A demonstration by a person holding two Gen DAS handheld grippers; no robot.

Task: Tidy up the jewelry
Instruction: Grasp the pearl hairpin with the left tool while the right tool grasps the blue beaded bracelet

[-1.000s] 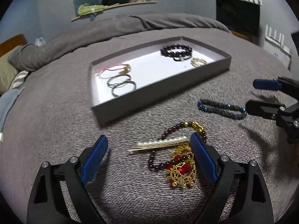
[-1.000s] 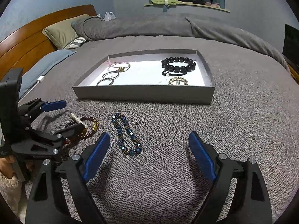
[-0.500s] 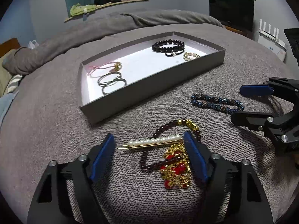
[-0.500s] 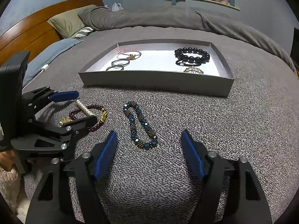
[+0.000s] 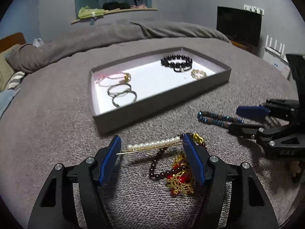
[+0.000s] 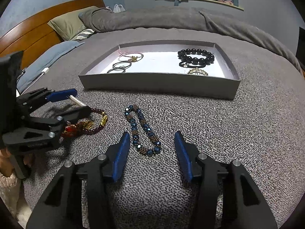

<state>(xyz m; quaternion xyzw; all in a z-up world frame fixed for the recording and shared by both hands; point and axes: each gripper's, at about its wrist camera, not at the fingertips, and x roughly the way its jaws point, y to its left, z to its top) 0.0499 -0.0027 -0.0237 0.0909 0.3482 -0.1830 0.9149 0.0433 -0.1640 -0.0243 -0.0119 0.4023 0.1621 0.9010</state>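
Observation:
A grey tray (image 5: 162, 103) (image 6: 158, 85) on the bed holds a black bead bracelet (image 5: 176, 61), a gold ring piece (image 5: 198, 73), thin bangles (image 5: 122, 94) and a pink cord (image 5: 108, 76). My left gripper (image 5: 151, 150) is open, its pads on either side of a pearl hairpin (image 5: 153, 145) that lies over a dark red bead bracelet (image 5: 162, 169) and a gold-red ornament (image 5: 180, 181). My right gripper (image 6: 152, 152) is open around the near end of a blue bead bracelet (image 6: 142, 128), which also shows in the left wrist view (image 5: 217, 118).
The bed has a grey knit cover (image 6: 228, 133) with a rolled duvet (image 6: 171, 19) behind the tray. Pillows (image 6: 70, 24) and a wooden headboard (image 6: 28, 32) lie far left. A dark screen (image 5: 239, 25) stands at the right.
Both grippers have moved forward and down toward the jewelry. The left jaws have narrowed around the pearl hairpin; the right jaws have narrowed around the blue bracelet's end.

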